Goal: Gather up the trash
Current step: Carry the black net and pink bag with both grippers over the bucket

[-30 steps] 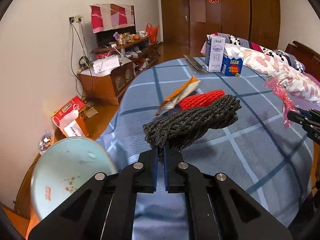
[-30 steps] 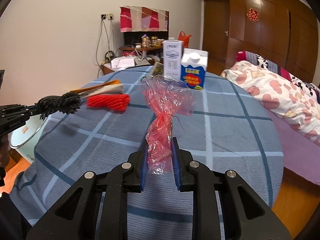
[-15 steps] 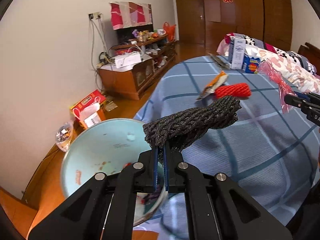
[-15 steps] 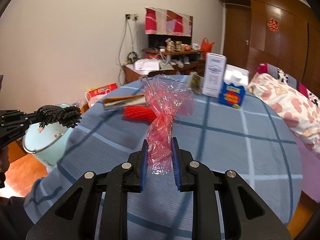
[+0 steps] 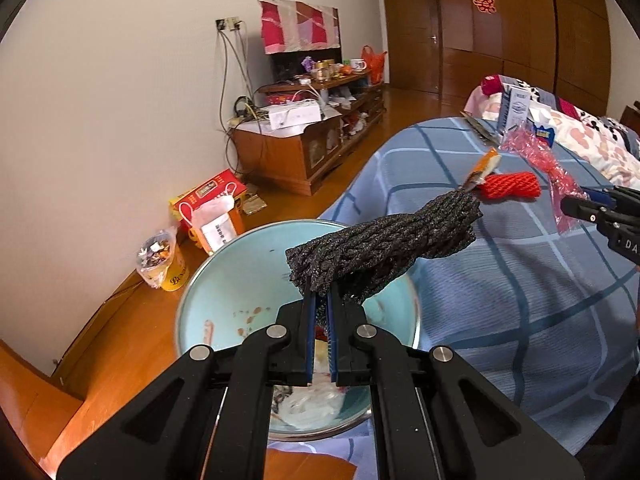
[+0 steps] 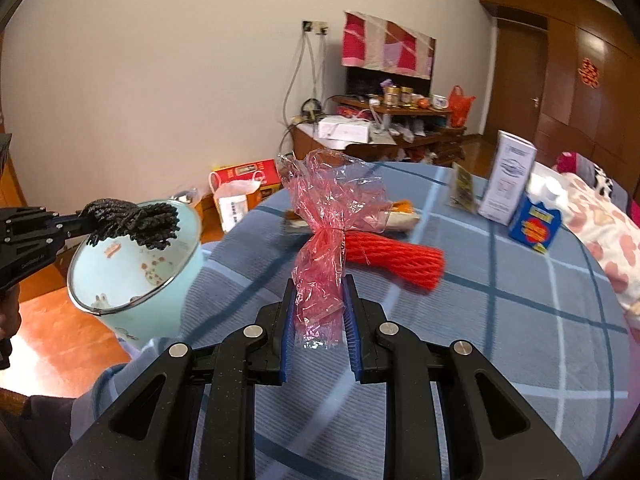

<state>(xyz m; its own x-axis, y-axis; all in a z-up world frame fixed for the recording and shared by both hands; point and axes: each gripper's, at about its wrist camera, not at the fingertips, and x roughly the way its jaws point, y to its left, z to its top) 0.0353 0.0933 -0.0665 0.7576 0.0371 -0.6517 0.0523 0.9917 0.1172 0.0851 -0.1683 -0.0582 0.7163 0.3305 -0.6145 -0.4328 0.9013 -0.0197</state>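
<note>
My left gripper (image 5: 321, 300) is shut on a black foam net sleeve (image 5: 384, 240) and holds it above the light-blue trash bin (image 5: 224, 280), which has scraps inside. The bin (image 6: 120, 268) and the black net (image 6: 132, 222) also show in the right wrist view, at the left. My right gripper (image 6: 318, 284) is shut on a crumpled red plastic wrapper (image 6: 328, 216) above the blue checked table (image 6: 500, 340). A red foam net (image 6: 394, 258) and an orange snack wrapper (image 6: 400, 212) lie on the table behind it.
A white carton (image 6: 506, 178) and a blue carton (image 6: 536, 228) stand at the table's far side. A bed with a patterned quilt (image 6: 612, 240) is at the right. A red box (image 5: 208, 200), a bag and a wooden cabinet (image 5: 304, 148) stand by the wall.
My left gripper has carried the black net from over the table to over the bin. My right gripper has moved left with the red wrapper, toward the bin.
</note>
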